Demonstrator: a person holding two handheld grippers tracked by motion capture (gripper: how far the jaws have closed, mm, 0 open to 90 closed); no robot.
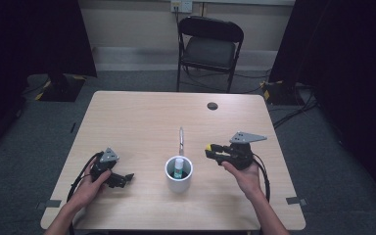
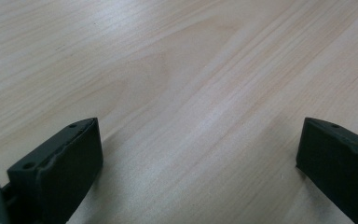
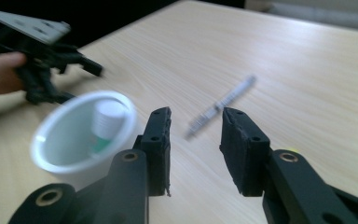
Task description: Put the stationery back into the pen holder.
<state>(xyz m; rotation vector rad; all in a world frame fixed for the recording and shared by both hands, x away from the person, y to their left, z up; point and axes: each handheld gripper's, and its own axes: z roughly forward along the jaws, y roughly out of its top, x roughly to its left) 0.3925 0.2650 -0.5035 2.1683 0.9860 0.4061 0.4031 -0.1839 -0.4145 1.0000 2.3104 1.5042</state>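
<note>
Both jaws open, empty. Right gripper near pen and cup; sloppy reach risks tipping cup, rolling pen. Left gripper low over bench.

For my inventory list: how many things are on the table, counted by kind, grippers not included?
White cup: 1
Glue stick, standing inside the cup: 1
Pen, lying on the table: 1
Total: 3
</note>
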